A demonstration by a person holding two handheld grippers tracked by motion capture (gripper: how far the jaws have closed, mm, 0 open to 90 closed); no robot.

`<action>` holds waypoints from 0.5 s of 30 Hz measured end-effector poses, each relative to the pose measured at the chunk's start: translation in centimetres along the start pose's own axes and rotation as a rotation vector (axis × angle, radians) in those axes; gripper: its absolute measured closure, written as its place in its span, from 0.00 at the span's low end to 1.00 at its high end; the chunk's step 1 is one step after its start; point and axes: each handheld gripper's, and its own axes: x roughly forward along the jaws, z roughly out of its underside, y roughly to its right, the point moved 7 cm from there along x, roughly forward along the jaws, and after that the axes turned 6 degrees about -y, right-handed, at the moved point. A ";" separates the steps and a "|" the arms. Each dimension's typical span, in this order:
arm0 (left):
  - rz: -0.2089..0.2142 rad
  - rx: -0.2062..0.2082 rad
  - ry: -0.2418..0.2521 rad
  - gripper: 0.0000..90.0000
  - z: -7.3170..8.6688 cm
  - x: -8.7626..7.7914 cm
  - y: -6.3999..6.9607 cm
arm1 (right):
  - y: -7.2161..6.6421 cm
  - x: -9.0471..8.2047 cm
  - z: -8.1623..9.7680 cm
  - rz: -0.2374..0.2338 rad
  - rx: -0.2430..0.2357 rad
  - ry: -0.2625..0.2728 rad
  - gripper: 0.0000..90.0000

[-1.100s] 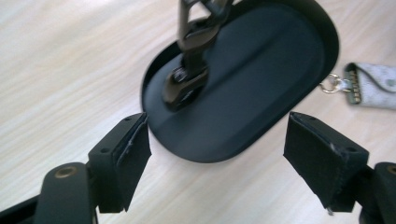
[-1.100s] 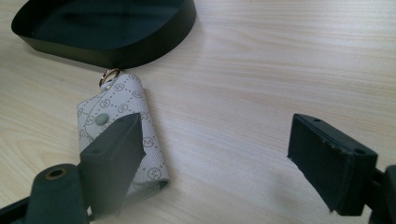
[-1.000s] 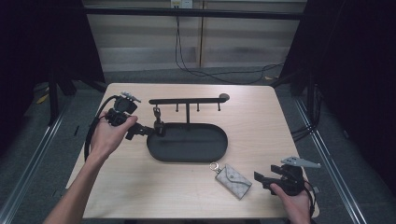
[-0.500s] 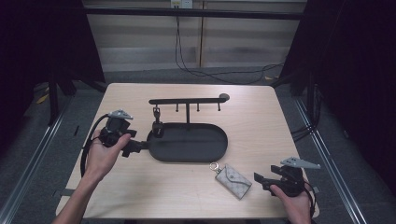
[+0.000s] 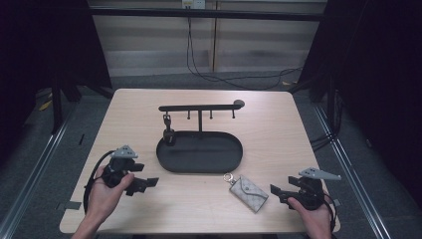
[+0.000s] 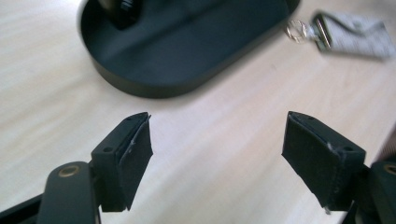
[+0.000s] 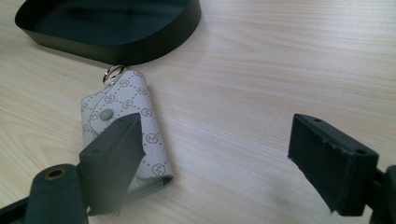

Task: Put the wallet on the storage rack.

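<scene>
High view: the 2 grippers rest low near the table's front edge, left gripper [image 5: 142,183] and right gripper [image 5: 278,193] both jaws apart, empty, likely idling beside the key pouch [image 5: 248,192] and black tray [image 5: 199,167].

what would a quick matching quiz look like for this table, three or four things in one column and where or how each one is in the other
Column one:
1. key pouch
2. oval tray
3. left claw
4. small dark item

Column two:
a. open, over bare wood
b. hanging from the rack's first hook
c. flat on the table, ring towards the tray
d. black, under the hook rack

Pairs: 1-c, 2-d, 3-a, 4-b
</scene>
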 end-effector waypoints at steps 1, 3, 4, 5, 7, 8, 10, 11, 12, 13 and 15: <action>0.008 0.002 0.006 0.26 0.4 0.0 0.3 | 0.0 0.1 0.0 -0.003 -0.002 -0.002 0.20; 0.008 -0.014 0.037 0.26 1.0 0.1 0.6 | -0.3 0.1 0.0 -0.008 -0.015 -0.010 0.20; 0.011 -0.014 0.031 0.26 1.4 0.3 0.6 | -0.3 0.2 0.0 -0.006 -0.024 -0.011 0.20; 0.007 -0.027 0.034 0.26 1.7 0.5 0.5 | -0.4 0.2 0.0 -0.005 -0.035 -0.012 0.20; 0.000 -0.046 0.050 0.26 2.2 0.8 0.4 | -0.6 0.3 0.1 -0.006 -0.045 -0.019 0.20; 0.002 -0.047 0.051 0.26 2.5 1.1 0.5 | -0.6 0.3 0.1 -0.002 -0.047 -0.020 0.20; 0.004 -0.049 0.039 0.26 3.0 1.5 0.6 | -0.6 0.3 0.1 -0.005 -0.047 -0.020 0.20; 0.009 -0.045 0.039 0.26 3.3 1.6 0.6 | -0.7 0.3 0.1 -0.006 -0.048 -0.020 0.20; 0.009 -0.040 0.033 0.26 3.5 1.6 0.6 | -0.7 0.2 0.1 -0.006 -0.047 -0.020 0.20; 0.006 -0.040 0.041 0.26 3.7 1.6 0.6 | -0.7 0.2 0.1 -0.008 -0.048 -0.019 0.20; 0.005 -0.050 0.044 0.26 4.2 1.5 0.4 | -0.7 0.2 0.1 -0.011 -0.047 -0.019 0.19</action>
